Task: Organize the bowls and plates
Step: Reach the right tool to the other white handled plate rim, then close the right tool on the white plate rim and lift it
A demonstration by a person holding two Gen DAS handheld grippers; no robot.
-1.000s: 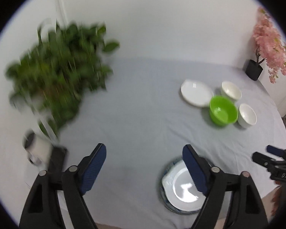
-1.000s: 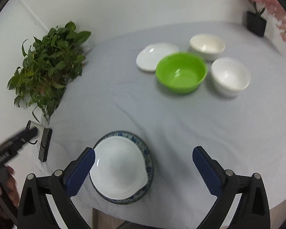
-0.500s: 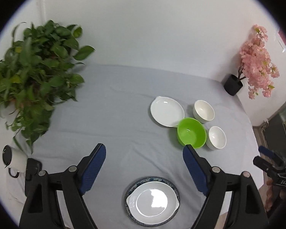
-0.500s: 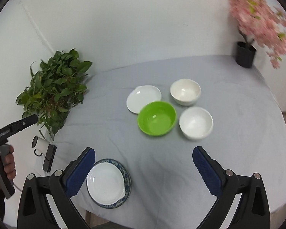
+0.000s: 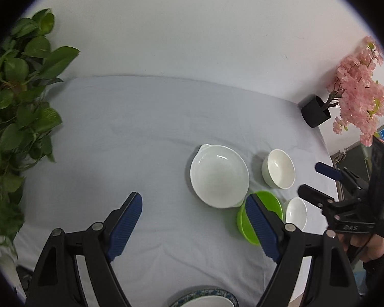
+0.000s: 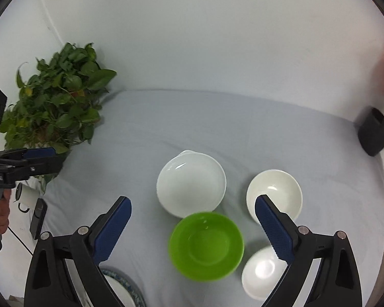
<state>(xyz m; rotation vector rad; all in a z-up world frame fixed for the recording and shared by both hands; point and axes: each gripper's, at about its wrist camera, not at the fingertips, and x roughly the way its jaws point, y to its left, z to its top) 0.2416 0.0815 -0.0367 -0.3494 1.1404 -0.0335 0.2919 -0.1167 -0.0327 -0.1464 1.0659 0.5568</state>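
On the grey tablecloth (image 5: pixel 140 140) lie a white spouted plate (image 5: pixel 219 176) (image 6: pixel 192 184), a cream bowl (image 5: pixel 279 168) (image 6: pixel 274 189), a green bowl (image 5: pixel 271 202) (image 6: pixel 206 245) and a white bowl (image 5: pixel 295 213) (image 6: pixel 261 273). My left gripper (image 5: pixel 193 220) hovers open and empty, short of the white plate. My right gripper (image 6: pixel 193 227) hangs open and empty above the green bowl. A blue-rimmed plate (image 5: pixel 204 300) (image 6: pixel 125 286) carrying a white dish sits at the near edge, mostly hidden. Each gripper shows in the other's view: right gripper (image 5: pixel 315 179), left gripper (image 6: pixel 51 158).
A leafy green plant (image 5: pixel 18 115) (image 6: pixel 56 110) fills the table's left side. A black pot with pink blossoms (image 5: pixel 316 111) (image 6: pixel 375 133) stands at the far right. A white mug (image 6: pixel 28 195) and a dark phone (image 6: pixel 38 217) lie at the left edge. A white wall is behind.
Both grippers moved forward over the table toward the group of bowls. The blue-rimmed plate slid to the bottom of both views. The left view swung away from the plant.
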